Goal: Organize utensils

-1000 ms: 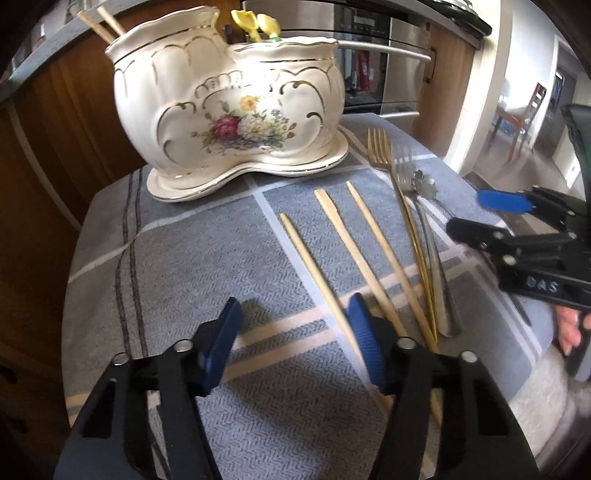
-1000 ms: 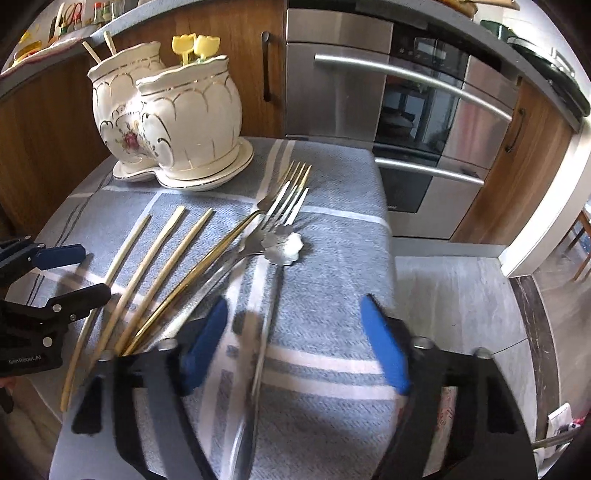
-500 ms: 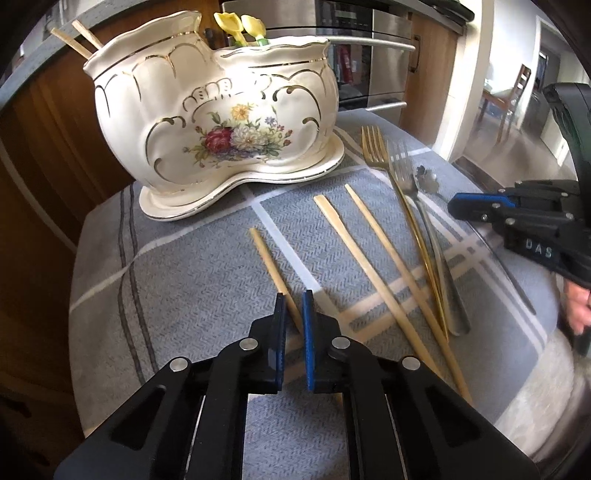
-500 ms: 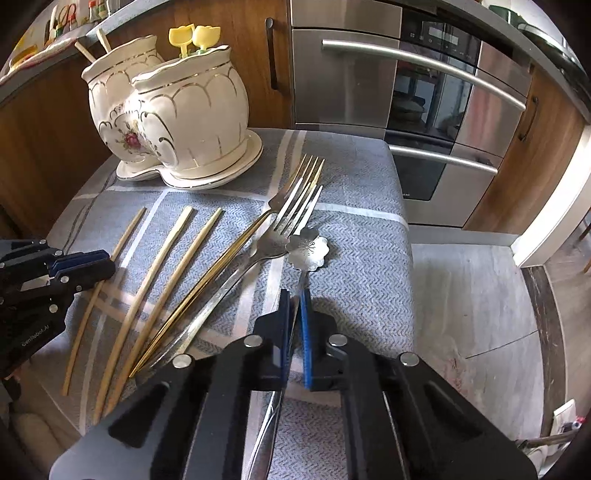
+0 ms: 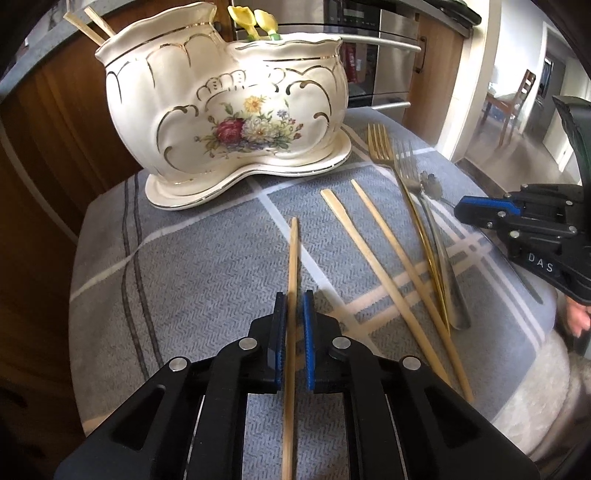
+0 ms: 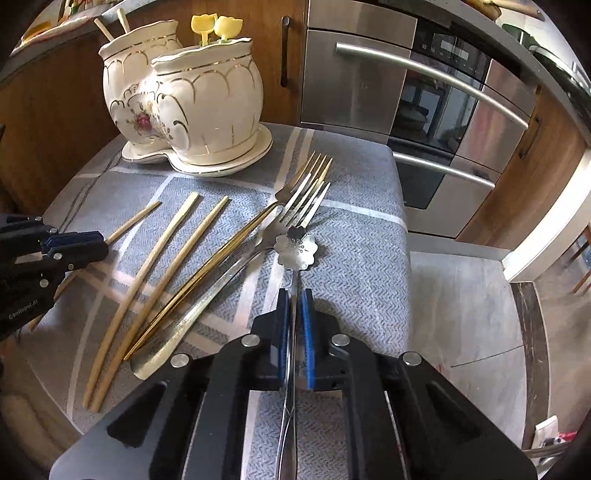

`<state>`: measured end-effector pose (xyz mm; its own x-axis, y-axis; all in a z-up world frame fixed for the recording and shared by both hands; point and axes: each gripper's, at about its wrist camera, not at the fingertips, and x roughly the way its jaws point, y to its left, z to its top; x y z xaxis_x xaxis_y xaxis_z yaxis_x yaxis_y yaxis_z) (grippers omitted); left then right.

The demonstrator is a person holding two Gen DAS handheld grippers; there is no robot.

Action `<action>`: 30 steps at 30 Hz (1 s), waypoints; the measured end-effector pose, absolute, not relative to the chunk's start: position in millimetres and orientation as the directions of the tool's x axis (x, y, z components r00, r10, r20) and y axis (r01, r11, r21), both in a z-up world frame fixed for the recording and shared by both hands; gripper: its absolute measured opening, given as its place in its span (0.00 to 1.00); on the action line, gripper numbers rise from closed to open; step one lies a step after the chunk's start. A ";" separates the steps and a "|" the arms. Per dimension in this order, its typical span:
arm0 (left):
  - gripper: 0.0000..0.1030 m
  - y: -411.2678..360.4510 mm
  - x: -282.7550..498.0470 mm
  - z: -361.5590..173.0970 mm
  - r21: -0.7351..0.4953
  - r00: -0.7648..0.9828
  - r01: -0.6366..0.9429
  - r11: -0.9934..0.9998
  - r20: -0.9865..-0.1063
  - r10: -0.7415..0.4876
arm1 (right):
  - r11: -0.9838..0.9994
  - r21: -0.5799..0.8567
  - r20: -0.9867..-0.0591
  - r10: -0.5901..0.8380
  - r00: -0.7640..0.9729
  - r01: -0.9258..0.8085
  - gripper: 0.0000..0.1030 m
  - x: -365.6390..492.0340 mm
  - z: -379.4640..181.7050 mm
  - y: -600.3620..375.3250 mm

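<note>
My left gripper (image 5: pixel 293 301) is shut on a bamboo chopstick (image 5: pixel 293 258), its tip raised over the grey cloth (image 5: pixel 192 266). My right gripper (image 6: pixel 294 297) is shut on the handle of a silver flower-bowl spoon (image 6: pixel 297 248). Two more chopsticks (image 5: pixel 384 254), a gold fork (image 5: pixel 380 147) and a silver fork (image 5: pixel 408 166) lie side by side on the cloth. A cream floral ceramic utensil holder (image 5: pixel 229 103) stands at the back on its saucer. It holds two chopsticks (image 5: pixel 86 22) in its left pot and yellow flower-topped pieces (image 5: pixel 255 20) in its right pot.
The cloth covers a small table whose edges drop off on all sides. Wooden cabinets (image 6: pixel 55 96) stand behind the holder and a steel oven (image 6: pixel 406 92) stands to the right. The right gripper (image 5: pixel 524 218) shows at the right edge of the left wrist view.
Both grippers were open a second ago. The left closed on the chopstick and raised its tip. The right closed on the spoon handle and the spoon bowl has lifted slightly.
</note>
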<state>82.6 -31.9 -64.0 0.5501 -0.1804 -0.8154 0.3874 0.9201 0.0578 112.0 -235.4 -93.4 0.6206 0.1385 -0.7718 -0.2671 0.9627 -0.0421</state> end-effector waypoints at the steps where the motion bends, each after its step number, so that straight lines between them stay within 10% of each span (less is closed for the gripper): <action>1: 0.05 -32.4 83.4 -64.8 0.067 0.555 0.388 0.919 -0.813 -0.175 | 0.963 -0.031 -0.770 0.148 0.621 -0.268 0.03 111.9 -93.4 -236.6; 30: 0.05 20.9 40.6 29.6 -0.009 0.793 0.357 0.934 -0.526 -0.308 | 0.935 -0.054 -0.316 0.316 0.895 -0.350 0.03 27.7 4.7 -226.1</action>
<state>40.6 20.9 29.6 0.7930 -0.3080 -0.5257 0.3571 0.9340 -0.0085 27.7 -226.1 4.8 0.8946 0.3160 -0.3160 -0.3496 0.9353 -0.0544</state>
